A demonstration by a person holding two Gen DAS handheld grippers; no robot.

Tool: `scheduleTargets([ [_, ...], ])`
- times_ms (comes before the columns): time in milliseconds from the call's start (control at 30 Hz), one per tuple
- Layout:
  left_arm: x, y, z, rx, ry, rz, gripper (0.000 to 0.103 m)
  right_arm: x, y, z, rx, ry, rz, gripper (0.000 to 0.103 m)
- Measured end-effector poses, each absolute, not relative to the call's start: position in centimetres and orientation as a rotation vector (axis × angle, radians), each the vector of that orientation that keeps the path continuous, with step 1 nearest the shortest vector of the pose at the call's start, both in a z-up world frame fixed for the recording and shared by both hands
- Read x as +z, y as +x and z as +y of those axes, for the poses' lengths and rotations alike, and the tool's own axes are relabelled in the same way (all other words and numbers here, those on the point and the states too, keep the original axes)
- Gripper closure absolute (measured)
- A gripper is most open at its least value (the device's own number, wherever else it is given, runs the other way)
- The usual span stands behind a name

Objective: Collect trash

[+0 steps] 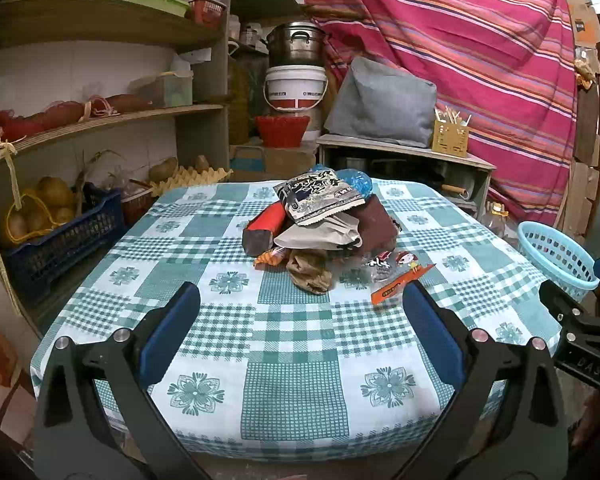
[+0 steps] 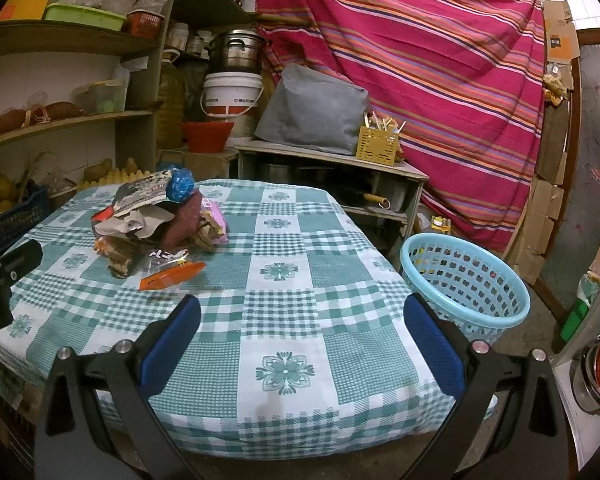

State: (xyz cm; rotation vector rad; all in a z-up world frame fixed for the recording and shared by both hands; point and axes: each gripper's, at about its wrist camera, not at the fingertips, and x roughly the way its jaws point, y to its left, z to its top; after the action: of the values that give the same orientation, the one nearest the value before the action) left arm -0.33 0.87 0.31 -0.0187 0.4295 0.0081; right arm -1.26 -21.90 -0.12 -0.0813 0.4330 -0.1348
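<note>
My left gripper (image 1: pixel 300 300) hangs released over the near half of the table, its blue ribbed pads (image 1: pixel 172 336) spread wide with nothing between them. My right gripper (image 2: pixel 302 304) is just as slack, jaws apart and empty, above the near right part of the checked tablecloth (image 2: pixel 284 360), a woven teal-and-white cotton with flower medallions.

Ahead of the left gripper sits the trash pile (image 1: pixel 320 232), heaped near the middle of the table. Nearest to me lies a flat orange wrapper (image 1: pixel 400 285), glossy film, its long axis running from near-left to far-right. Beside it is a clear crinkled packet (image 1: pixel 384 266) with cartoon print. A crumpled brown paper wad (image 1: pixel 310 272) rests at the front of the heap. Above it, a grey paper bag (image 1: pixel 324 234) lies creased, and a black-and-white printed pouch (image 1: pixel 320 198) with a serrated edge tops the pile, tilted toward me. A red-topped box (image 1: pixel 262 228) leans at the left, its long axis pointing away and to the right. A blue shiny foil ball (image 2: pixel 180 186) sits at the back.

Off the table's right edge stands a light blue plastic basket (image 2: pixel 466 280), round, perforated, upright on the floor.
</note>
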Motion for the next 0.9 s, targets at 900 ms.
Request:
scheduleTargets([
  [900, 0.14, -0.39, 0.31, 0.007, -0.012, 0.436, 0.005, -0.05, -1.07, -22.47, -0.147, -0.071, 0.439, 0.004],
])
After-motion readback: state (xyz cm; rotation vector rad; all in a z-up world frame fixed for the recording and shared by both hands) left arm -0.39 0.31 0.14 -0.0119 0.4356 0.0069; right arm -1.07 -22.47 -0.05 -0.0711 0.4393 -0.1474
